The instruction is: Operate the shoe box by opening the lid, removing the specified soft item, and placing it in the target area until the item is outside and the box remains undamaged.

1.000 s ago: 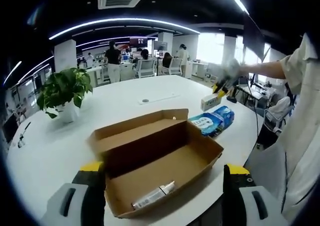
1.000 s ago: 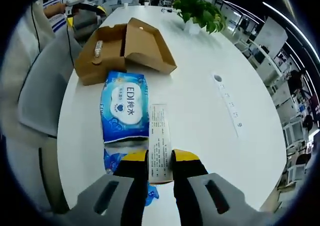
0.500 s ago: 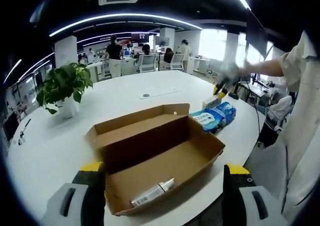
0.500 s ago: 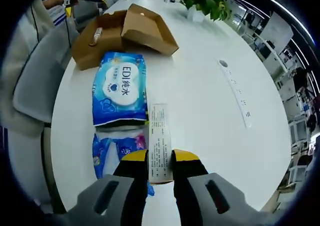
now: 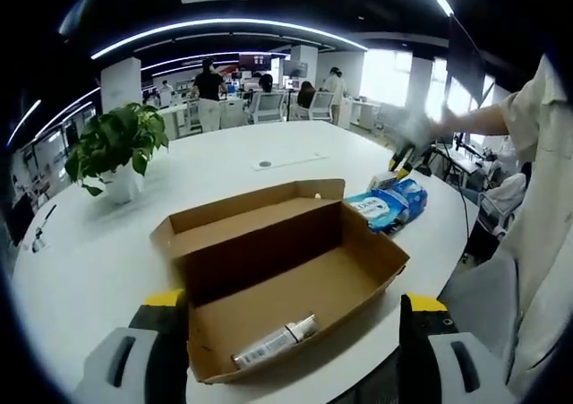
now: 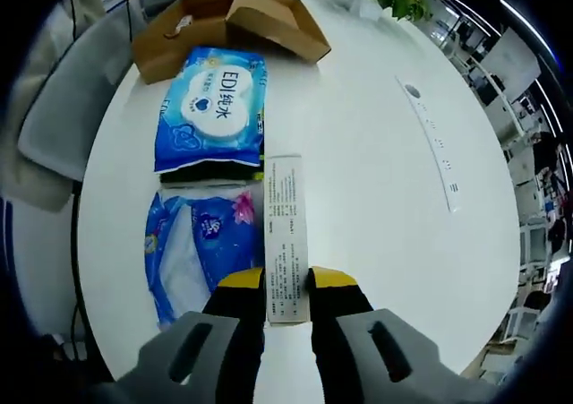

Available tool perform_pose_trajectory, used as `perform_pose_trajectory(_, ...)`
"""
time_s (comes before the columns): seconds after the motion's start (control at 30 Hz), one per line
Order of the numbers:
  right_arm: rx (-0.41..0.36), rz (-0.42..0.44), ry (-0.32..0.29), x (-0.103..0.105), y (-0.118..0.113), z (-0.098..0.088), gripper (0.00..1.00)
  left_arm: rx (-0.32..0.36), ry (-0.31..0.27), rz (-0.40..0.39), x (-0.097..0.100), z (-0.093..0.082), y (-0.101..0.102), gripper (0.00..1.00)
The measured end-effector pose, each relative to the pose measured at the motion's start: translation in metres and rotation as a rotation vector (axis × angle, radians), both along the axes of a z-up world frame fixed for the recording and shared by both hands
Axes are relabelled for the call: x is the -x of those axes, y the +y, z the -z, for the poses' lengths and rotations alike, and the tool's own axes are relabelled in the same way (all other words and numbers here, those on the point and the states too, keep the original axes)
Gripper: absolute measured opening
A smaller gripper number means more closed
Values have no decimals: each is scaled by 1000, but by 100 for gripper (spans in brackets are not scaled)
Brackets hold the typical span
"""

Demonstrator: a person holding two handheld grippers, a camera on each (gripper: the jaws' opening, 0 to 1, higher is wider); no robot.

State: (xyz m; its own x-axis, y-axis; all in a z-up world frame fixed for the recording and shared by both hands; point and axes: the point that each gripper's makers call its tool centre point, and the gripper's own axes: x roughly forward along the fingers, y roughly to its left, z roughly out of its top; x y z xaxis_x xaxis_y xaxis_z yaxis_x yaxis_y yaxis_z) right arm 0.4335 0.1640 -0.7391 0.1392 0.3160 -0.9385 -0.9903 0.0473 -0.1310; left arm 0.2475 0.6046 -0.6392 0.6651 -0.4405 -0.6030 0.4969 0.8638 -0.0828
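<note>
At six o'clock, my right tongs (image 6: 286, 287) pinch the thin box (image 6: 286, 243) to set it by the packs (image 6: 213, 108); my left tongs (image 5: 291, 319) wait apart around the shoe box (image 5: 277, 279).

Brown cardboard shoe box (image 5: 286, 283) on the white tabletop (image 5: 89, 261), lid folded back and open, undamaged as far as visible; inside, near the close corner, one small tube (image 5: 276, 342) lying flat. Beyond the box, two soft packs side by side: blue-white wipes pack (image 6: 213, 107), flat, label up; blue tissue pack (image 6: 201, 247) just beside it, flat, outside the box.
</note>
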Motion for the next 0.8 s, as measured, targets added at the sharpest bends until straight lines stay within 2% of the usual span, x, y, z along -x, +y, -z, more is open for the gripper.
perform_pose_trajectory(0.8, 48, -30, -49, -7, -9, -1, 16, -5, 9, 0, 4, 4, -1, 100)
